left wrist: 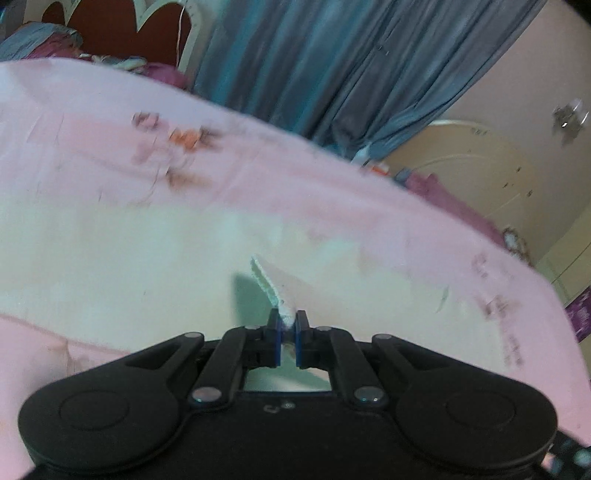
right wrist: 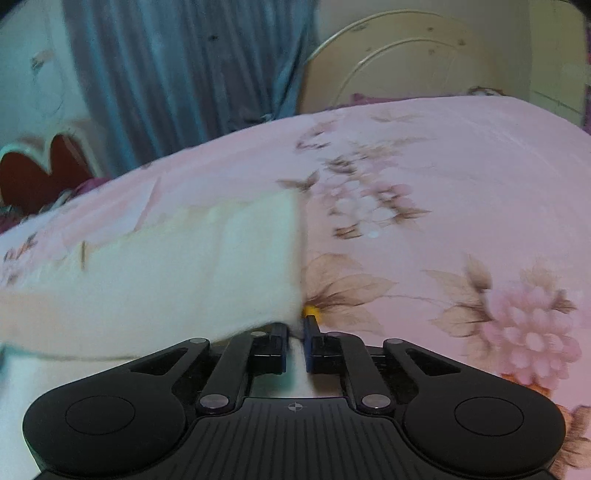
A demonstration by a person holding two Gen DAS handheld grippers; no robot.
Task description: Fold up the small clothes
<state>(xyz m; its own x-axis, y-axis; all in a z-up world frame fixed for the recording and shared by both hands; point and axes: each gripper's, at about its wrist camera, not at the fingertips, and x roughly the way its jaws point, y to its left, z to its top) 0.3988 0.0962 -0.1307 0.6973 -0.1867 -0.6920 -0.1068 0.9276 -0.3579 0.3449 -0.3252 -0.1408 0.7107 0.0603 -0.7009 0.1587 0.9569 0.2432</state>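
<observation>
Pink flowered bedspread [right wrist: 443, 166] underneath, and a soft, light white cloth [right wrist: 166, 280] lies on it. Left gripper [left wrist: 288, 321] pinches a ribbed hem corner at twelve o'clock; right gripper [right wrist: 295, 332] clamps the cloth's edge. Limp stuff, I'd say, so corners are the places to hold.

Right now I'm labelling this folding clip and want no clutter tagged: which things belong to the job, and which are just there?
Part of the job:
- white garment
- left gripper, shut on a garment corner
- right gripper, shut on the garment's edge
- pink floral bedsheet, the work surface

Just there:
- blue curtain
- cream headboard
- red heart-shaped headboard
</observation>
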